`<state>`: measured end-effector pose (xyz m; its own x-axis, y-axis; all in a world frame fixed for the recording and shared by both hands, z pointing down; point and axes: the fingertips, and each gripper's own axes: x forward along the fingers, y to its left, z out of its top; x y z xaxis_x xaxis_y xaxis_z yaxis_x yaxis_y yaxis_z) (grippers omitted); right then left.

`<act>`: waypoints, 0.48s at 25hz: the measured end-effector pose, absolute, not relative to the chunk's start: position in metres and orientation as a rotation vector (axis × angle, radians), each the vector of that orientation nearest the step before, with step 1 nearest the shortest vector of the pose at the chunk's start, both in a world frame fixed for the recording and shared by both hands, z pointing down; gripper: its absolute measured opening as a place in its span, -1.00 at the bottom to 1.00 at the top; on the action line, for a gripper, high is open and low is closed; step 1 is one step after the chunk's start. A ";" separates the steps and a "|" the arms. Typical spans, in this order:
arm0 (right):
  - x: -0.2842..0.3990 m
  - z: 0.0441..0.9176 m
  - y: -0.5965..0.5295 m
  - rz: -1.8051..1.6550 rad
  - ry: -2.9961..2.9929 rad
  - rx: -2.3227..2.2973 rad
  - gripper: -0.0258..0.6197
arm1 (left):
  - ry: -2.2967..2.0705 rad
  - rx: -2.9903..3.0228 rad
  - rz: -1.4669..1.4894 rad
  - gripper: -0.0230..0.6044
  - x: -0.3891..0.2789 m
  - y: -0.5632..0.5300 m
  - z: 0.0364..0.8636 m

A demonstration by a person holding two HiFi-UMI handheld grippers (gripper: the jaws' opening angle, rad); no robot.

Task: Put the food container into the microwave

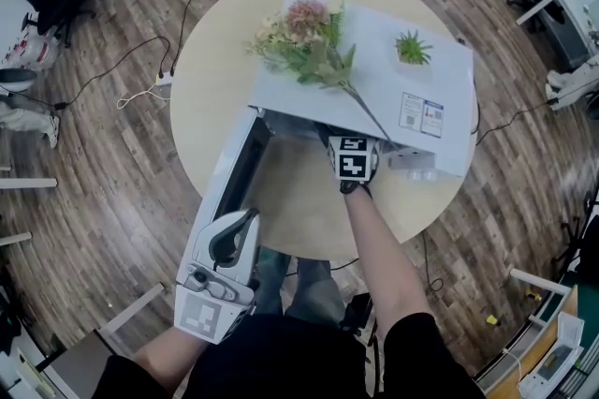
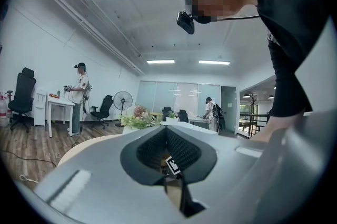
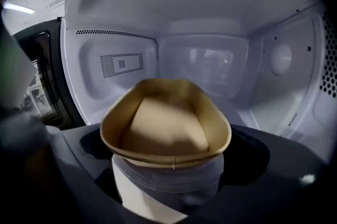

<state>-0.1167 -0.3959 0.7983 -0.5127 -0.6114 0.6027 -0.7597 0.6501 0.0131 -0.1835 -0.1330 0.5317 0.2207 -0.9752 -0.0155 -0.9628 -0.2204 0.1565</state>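
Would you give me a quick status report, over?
Right gripper shut on bowl, inside microwave. Left gripper shut, empty, low. Door open, nothing blocking.

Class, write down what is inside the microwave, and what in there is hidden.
Inside the microwave, the right tool holds the tan food container before the white back wall. The floor beneath is covered by both.

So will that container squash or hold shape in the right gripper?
The container looks like thin paper: its rim is bent oval between the jaws of the right gripper, so probably soft and crushable. It looks empty, so likely light and easy to knock over.
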 end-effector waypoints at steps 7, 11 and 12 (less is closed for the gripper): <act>-0.113 0.799 -0.392 0.344 -2.196 1.040 0.93 | -1.880 2.355 -0.161 -0.92 -0.182 -0.133 0.533; -0.109 0.796 -0.380 0.349 -2.192 1.032 0.93 | -1.870 2.343 -0.152 -0.92 -0.182 -0.132 0.539; -0.107 0.795 -0.377 0.351 -2.195 1.032 0.93 | -1.869 2.340 -0.152 -0.92 -0.182 -0.131 0.541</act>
